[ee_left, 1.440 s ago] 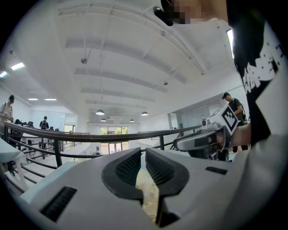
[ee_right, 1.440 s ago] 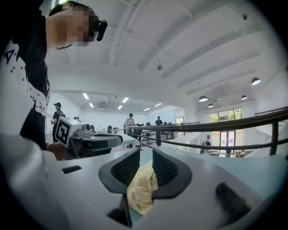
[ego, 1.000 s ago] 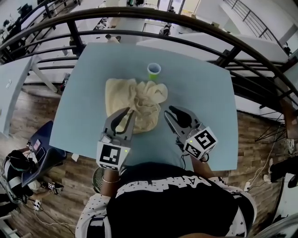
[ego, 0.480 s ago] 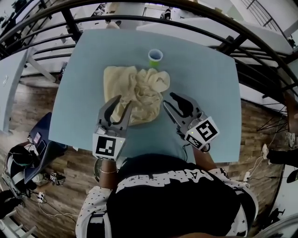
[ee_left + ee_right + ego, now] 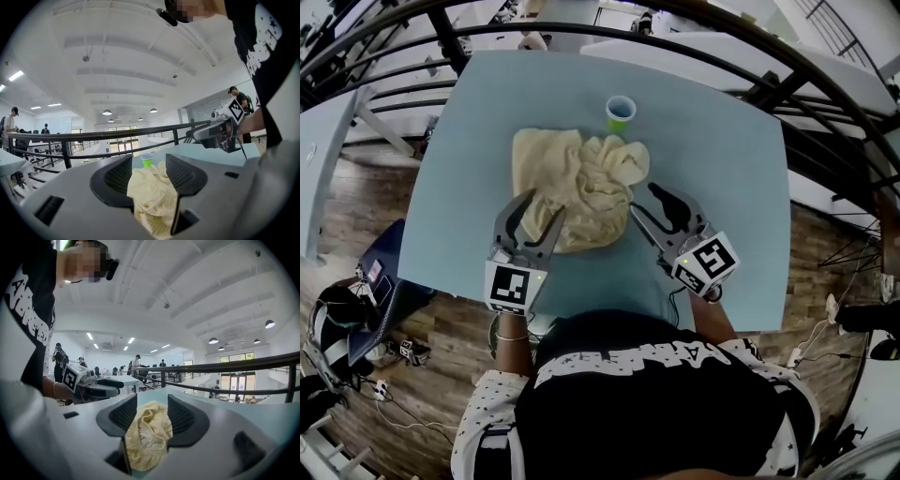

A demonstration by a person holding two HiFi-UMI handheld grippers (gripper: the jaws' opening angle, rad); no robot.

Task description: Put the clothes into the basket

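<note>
A crumpled pale yellow garment (image 5: 577,183) lies in the middle of the light blue table (image 5: 722,159). My left gripper (image 5: 534,208) is at its near left edge; its jaws have just been opening and stand wide, with the cloth (image 5: 152,197) lying loose between them. My right gripper (image 5: 654,208) is at the near right edge, its jaws also just opened, spread around a fold of the cloth (image 5: 147,432) without pressing it. The left gripper view shows my left gripper (image 5: 149,161) facing the cloth, and the right gripper view shows my right gripper (image 5: 152,401) doing the same.
A green cup (image 5: 620,112) stands just beyond the garment. A black railing (image 5: 581,37) curves round the table's far side. A dark blue seat (image 5: 389,272) and bags sit on the wooden floor at the left.
Both grippers' jaws have spread from nearly closed to wide. Both have sunk a little toward the garment's near edge.
</note>
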